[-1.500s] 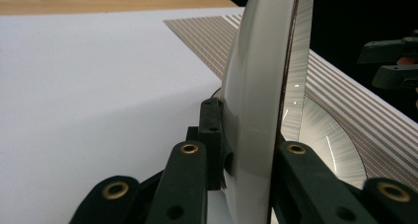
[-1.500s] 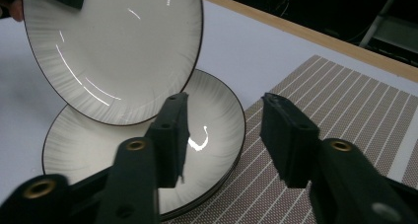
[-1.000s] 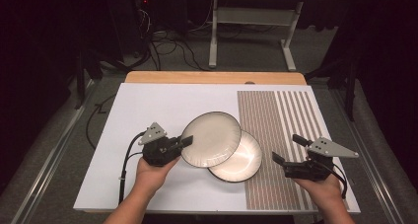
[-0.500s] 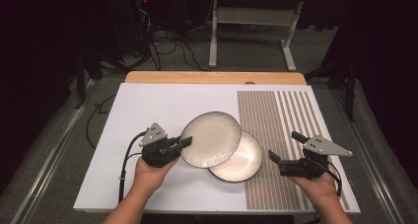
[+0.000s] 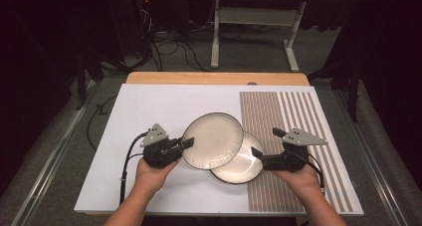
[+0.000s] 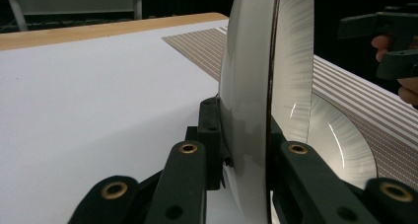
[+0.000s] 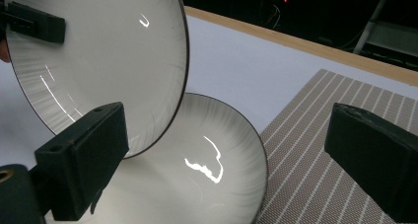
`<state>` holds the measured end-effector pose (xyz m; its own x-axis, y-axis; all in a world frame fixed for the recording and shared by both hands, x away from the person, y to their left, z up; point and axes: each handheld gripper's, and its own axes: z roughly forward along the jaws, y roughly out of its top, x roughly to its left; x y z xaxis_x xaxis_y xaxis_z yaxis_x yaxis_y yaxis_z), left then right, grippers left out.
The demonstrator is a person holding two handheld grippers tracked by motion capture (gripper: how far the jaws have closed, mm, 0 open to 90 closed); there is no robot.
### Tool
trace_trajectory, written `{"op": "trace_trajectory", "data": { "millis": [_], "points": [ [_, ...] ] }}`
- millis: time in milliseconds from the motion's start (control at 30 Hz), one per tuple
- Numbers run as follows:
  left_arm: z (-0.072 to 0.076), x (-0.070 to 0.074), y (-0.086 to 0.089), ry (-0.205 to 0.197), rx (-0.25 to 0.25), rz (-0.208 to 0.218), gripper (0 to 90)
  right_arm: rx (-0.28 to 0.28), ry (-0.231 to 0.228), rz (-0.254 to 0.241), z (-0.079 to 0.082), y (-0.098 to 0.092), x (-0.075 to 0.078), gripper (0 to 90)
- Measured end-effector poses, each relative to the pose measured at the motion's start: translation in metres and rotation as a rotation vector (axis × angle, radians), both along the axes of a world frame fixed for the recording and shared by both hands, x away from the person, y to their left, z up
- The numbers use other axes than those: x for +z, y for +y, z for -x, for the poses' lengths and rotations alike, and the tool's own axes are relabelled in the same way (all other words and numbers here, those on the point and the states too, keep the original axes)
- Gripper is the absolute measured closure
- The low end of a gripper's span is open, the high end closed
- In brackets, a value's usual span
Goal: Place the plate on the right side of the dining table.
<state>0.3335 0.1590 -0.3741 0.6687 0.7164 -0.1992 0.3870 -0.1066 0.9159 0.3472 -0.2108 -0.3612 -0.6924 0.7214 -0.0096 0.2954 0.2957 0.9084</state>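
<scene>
Left claw (image 5: 188, 144) pinching rim of upper plate (image 5: 212, 140), jaws pressed onto the edge from both faces; clear in left gripper view, plate (image 6: 256, 86) edge-on between the jaws. Plate lifted and tilted, partly overlapping the lower plate (image 5: 239, 162), apparently clear of it.

Right claw (image 5: 257, 154) spread wide, nothing between the jaws, tips at the right rim of lower plate; contact with rim not certain. In right gripper view, jaws well apart, lower plate (image 7: 207, 174) lying ahead between them, upper plate (image 7: 98, 61) tilted above it, with the left claw's jaw (image 7: 34, 21) clamped on its far edge.

Lower plate flat on bench, half on white sheet (image 5: 149, 111), right edge over the striped mat (image 5: 283, 131). Wooden bench edge (image 5: 214, 78) bare at far side.

Progress, judged: looks like separating a two-plate stack. Top plate gripped and raised off, so first grab done. Left: right claw to close on lower plate rim, then plates carried apart and set down, maybe one on mat. Roughly a third to halfway through. Destination not evident.

Risk: thin rim grip on tilted plate, could slip or knock the lower one.
</scene>
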Motion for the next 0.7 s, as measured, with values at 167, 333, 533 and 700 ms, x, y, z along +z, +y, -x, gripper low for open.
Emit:
{"op": "trace_trajectory", "data": {
  "millis": [167,333,533,700],
  "points": [
    [0.000,0.000,0.000,-0.002,-0.001,0.001,79.5,0.018,0.017,0.006,-0.006,0.015,-0.002,7.5],
    [0.000,0.000,0.000,-0.004,-0.001,0.000,79.5,0.032,0.050,0.019,-0.015,0.029,-0.007,11.6],
    [0.000,0.000,-0.001,-0.008,-0.002,-0.002,79.4,0.040,0.090,0.019,-0.024,0.041,-0.013,17.3],
    [0.001,0.000,-0.001,-0.013,-0.002,-0.002,79.4,0.053,0.116,-0.005,-0.029,0.045,-0.018,24.5]
  ]
}}
